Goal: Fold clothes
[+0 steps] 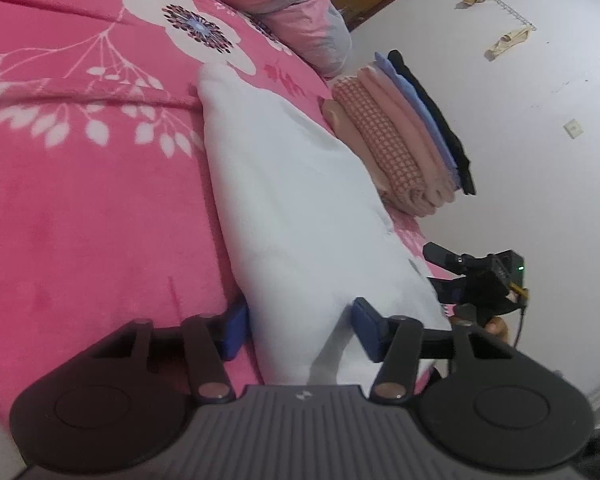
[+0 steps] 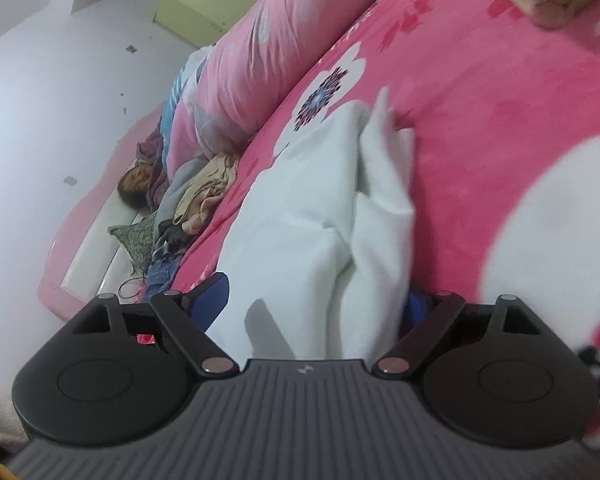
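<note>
A white garment [image 1: 292, 184] lies in a long folded strip on the pink floral bedspread [image 1: 100, 208]. My left gripper [image 1: 300, 330] straddles its near end. One blue pad sits at the cloth's left edge and the other rests against the cloth, with the jaws apart. In the right wrist view the same white garment [image 2: 312, 208] lies bunched between the wide-apart blue pads of my right gripper [image 2: 314, 302]; the right pad is partly hidden by the cloth. My right gripper [image 1: 436, 268] also shows at the garment's far right end in the left wrist view.
A stack of folded clothes [image 1: 404, 132] in checked, pink, blue and black stands beside the garment near the bed's edge. A rolled pink quilt [image 2: 268, 60] runs along the bed. Loose clothes [image 2: 204, 188] lie heaped beyond it, and a person [image 2: 136, 184] lies there.
</note>
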### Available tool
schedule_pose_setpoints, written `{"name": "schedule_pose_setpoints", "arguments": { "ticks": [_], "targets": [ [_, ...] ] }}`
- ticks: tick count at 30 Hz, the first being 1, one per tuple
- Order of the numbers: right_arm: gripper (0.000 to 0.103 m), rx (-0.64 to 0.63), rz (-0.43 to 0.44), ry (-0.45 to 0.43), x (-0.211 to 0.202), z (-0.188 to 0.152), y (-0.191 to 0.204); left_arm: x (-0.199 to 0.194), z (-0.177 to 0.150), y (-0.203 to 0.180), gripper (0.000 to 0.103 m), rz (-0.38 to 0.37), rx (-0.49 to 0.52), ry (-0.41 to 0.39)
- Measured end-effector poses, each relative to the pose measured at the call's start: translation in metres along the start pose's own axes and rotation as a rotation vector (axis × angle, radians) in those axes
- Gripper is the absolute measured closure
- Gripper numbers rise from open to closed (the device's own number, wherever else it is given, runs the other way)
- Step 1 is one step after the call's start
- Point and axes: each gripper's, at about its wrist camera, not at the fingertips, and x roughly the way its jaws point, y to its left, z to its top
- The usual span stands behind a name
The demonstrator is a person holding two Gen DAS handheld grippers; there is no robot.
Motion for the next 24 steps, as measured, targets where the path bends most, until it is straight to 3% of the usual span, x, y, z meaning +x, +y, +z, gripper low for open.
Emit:
{"name": "schedule_pose_setpoints", "arguments": {
  "ticks": [1,3,6,12,18,24],
  "targets": [
    [0.027,-0.005,-0.005,0.008,0.004,0.001,0.002,0.001,-0.001,-0.001,0.056,0.009,0.002,-0.008],
    [0.052,-0.009,-0.054,0.019,0.012,0.001,0.006,0.0,-0.002,-0.001,0.064,0.018,-0.01,-0.024],
    [0.073,0.022,-0.076,-0.005,0.014,-0.001,0.007,-0.007,-0.001,0.001,0.074,0.004,-0.041,-0.058],
    [0.079,-0.003,-0.104,-0.058,0.017,-0.012,0.035,-0.041,0.004,0.012,0.077,-0.029,-0.089,-0.131],
    [0.079,-0.053,-0.051,-0.005,0.053,-0.043,0.068,-0.1,-0.007,0.04,0.076,0.016,-0.108,-0.153],
    [0.074,0.005,0.024,0.018,0.07,-0.054,0.059,-0.114,-0.012,0.054,0.066,0.049,-0.128,-0.126]
  ]
}}
